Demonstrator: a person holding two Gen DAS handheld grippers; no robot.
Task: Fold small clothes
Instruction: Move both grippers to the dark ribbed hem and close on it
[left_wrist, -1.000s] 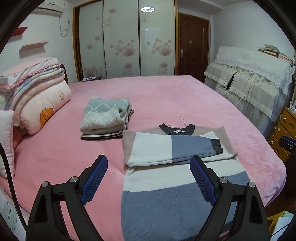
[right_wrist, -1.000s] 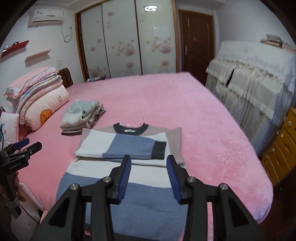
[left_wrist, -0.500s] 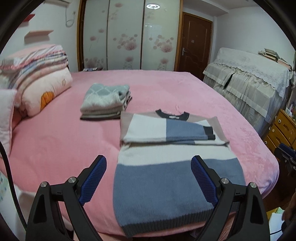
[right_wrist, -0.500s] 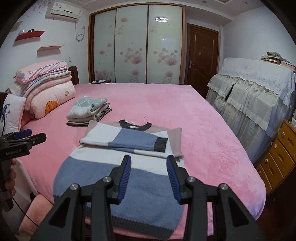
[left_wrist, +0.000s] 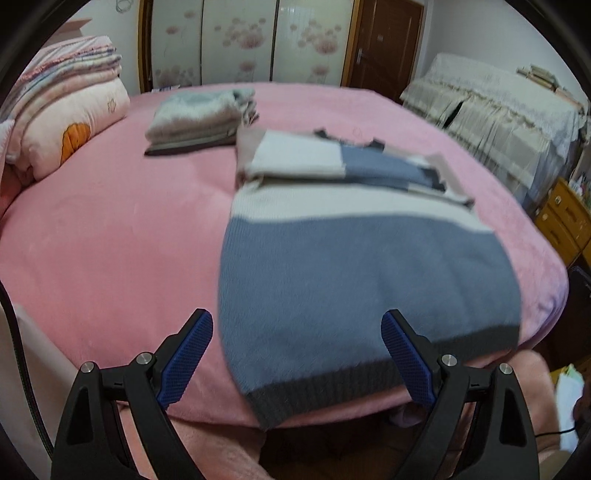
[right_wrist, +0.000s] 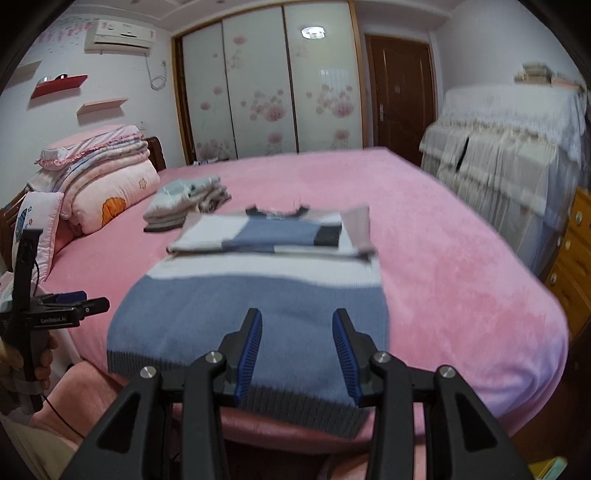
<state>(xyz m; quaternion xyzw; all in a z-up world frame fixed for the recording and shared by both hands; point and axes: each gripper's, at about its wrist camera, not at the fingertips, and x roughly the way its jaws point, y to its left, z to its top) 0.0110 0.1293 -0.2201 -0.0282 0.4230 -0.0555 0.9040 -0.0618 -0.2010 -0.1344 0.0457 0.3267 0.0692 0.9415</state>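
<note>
On the pink bed, near its front edge, we are looking at a striped sweater lying flat, its sleeves folded across the chest and its dark ribbed hem hanging just over the edge toward us. We are seeing blue, white and beige bands on it, with a dark collar at the far end. We are holding the left gripper low before the hem, jaws spread wide, nothing between the blue pads; one pad is sitting over bare blanket to the left of the sweater, the other over the hem, and we cannot tell whether either is touching cloth. We are holding the right gripper over the hem too, jaws partly apart and gripping nothing. From the right wrist view we are seeing a hand at the left edge, wrapped round a gripper handle. Behind the sweater, a stack of folded clothes is resting on the blanket, just beside the sweater's left shoulder. Rolled quilts are piled at the head of the bed. Both views are blurred.
</note>
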